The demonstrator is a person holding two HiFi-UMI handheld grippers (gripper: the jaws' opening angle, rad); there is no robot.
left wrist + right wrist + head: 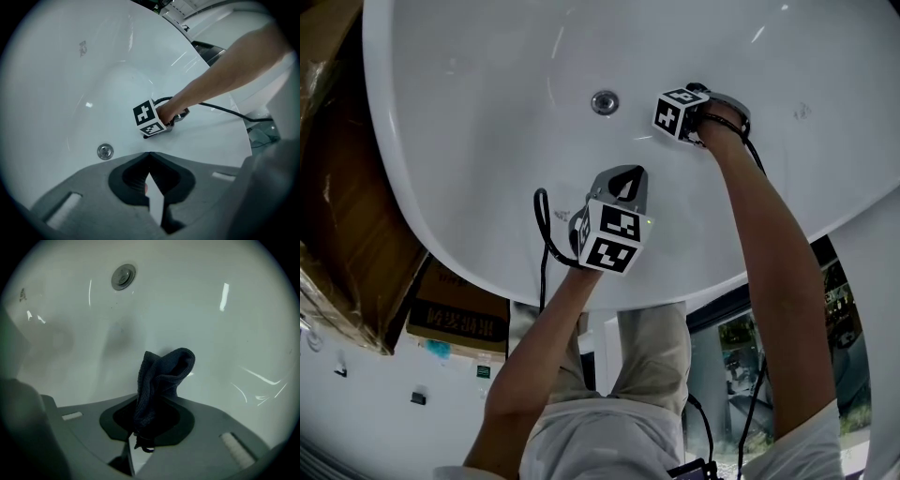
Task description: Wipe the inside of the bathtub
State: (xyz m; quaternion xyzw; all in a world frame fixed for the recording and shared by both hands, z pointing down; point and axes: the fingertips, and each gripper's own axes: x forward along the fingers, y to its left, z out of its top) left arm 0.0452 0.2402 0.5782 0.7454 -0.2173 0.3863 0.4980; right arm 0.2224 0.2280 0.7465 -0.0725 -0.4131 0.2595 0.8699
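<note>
Mid-wipe inside the bathtub (220, 333)
My right claw (149, 404) clamps the cloth (161, 373); left claw (149, 157) together, empty. Next I'd press and sweep.

White bathtub (487, 141) is filling the upper part of head view, w/ round metal drain (605, 102) sitting upper centre. Right hand-held gripper (147, 425) is clamping dark cloth (161, 376) vs. tub's inner wall, just right of drain.

head view looking steeply down into bathtub (469, 169) | both gripper views facing its wall closely | all sharing drain (605, 102)
</note>
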